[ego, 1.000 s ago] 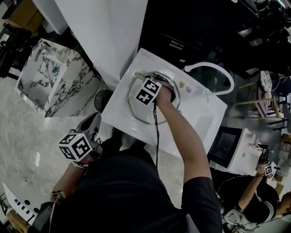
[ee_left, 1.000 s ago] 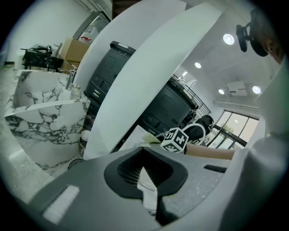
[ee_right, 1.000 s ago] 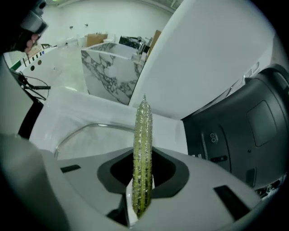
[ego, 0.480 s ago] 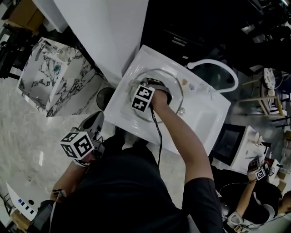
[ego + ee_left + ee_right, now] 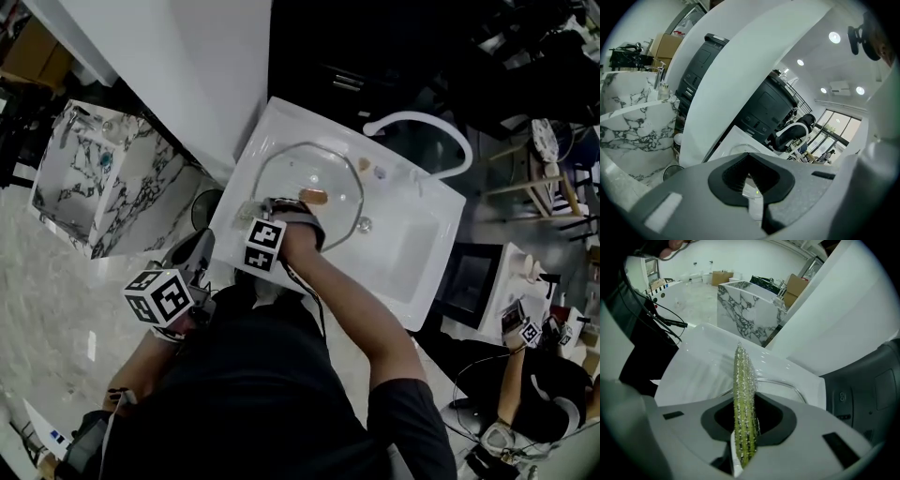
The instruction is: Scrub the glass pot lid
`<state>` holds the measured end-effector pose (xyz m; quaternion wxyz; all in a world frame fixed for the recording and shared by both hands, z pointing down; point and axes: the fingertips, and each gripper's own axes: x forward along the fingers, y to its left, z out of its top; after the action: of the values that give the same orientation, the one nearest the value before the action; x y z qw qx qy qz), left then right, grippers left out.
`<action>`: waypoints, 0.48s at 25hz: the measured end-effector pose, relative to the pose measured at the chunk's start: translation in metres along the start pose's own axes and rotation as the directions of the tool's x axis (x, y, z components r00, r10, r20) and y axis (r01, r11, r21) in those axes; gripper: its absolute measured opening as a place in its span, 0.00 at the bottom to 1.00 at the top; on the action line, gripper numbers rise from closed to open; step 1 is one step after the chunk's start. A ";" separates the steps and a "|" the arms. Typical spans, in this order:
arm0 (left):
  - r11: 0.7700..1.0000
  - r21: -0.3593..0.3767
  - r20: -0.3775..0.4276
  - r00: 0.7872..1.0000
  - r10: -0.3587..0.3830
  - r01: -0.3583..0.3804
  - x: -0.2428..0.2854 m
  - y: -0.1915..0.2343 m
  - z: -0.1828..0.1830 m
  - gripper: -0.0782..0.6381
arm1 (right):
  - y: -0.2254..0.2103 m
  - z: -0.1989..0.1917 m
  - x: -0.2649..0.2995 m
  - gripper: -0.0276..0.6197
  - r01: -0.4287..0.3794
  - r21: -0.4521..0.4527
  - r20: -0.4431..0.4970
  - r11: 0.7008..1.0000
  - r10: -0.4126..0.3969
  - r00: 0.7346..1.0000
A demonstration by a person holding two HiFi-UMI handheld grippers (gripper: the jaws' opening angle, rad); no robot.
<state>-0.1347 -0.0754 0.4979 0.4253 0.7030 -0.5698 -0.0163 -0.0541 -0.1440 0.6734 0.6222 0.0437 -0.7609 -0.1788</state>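
While the right gripper (image 5: 251, 214) stood at the near-left edge of the glass pot lid (image 5: 305, 178), its jaws were clamped on a green scouring sponge (image 5: 743, 394), held on edge and beaded with water. The lid lay flat in the basin of the white sink (image 5: 412, 253), below the curved white faucet (image 5: 422, 127), with its rim showing as a clear arc just past the sponge in the right gripper view. Whether the sponge was actually touching the glass could not be told from either view.

The left gripper (image 5: 187, 267) hung well back from the sink, close to the person's body. Its jaws were pressed together on nothing, and it gave the lid no support.

By the look of it, the scrubbing step itself was in hand, with the sponge working at or just off the rim nearest the person. A sensible next move would carry the sponge back across the dome, pressing firmly enough to scour. Since the lid sat loose and wet in the basin, it could slide or tip under a hard push. Bringing the left gripper in to steady the far rim might help.
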 end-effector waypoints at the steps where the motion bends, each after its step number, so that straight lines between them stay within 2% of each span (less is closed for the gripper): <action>1: 1.000 0.002 -0.005 1.000 -0.006 0.006 0.002 -0.002 0.000 0.11 | 0.008 0.000 -0.002 0.14 -0.008 0.011 0.006 1.000 0.008 1.000; 6: 0.999 0.026 -0.038 0.998 -0.044 0.045 0.019 -0.018 -0.003 0.11 | 0.048 0.001 -0.007 0.14 -0.107 0.102 0.054 0.989 0.102 0.993; 9: 0.996 0.042 -0.056 0.996 -0.072 0.074 0.027 -0.032 -0.004 0.11 | 0.064 -0.004 -0.016 0.14 -0.197 0.224 0.127 0.955 0.171 0.977; 11: 0.995 0.055 -0.061 0.995 -0.085 0.088 0.031 -0.040 -0.004 0.11 | 0.058 -0.014 -0.030 0.14 -0.188 0.300 0.170 0.935 0.141 0.975; 12: 0.994 0.059 -0.062 0.994 -0.091 0.095 0.032 -0.043 -0.003 0.11 | 0.049 -0.023 -0.036 0.14 -0.149 0.318 0.169 0.936 0.098 0.981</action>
<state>-0.0881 -0.1005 0.4882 0.4188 0.7418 -0.5237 0.0022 -0.0164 -0.0926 0.6592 0.5568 0.0853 -0.8261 -0.0124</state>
